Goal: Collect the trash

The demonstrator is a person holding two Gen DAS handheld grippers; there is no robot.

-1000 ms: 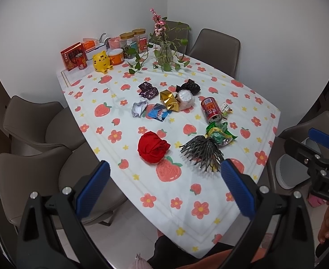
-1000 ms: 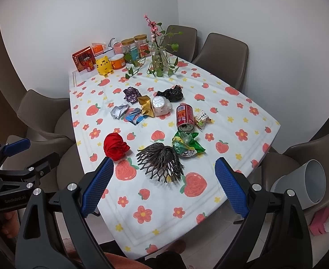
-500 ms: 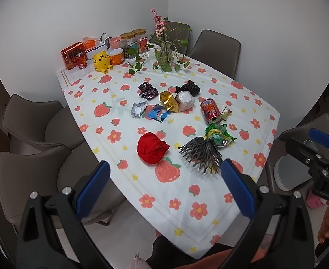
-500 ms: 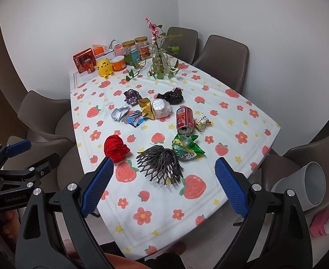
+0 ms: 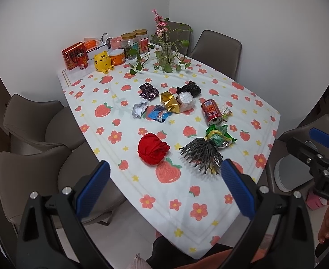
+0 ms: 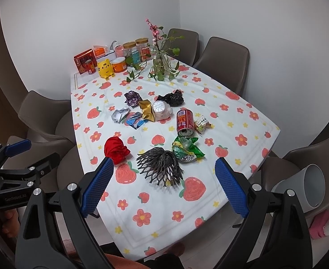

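Note:
Trash lies in the middle of a table with a strawberry cloth: a red crumpled ball, a black net, a green wrapper, a red can on its side, a gold wrapper, a white cup, a black bag and small foil wrappers. My left gripper is open and empty, above the table's near edge. My right gripper is open and empty too, hovering before the net. A white bin stands at the right.
A glass vase with plants, jars, a yellow cat figure and a red box stand at the table's far end. Brown chairs surround the table. A pink object lies on the floor by the bin.
Both grippers have drawn back slightly from the table; the view shifted a little. Nothing on the table has moved and both stay open.

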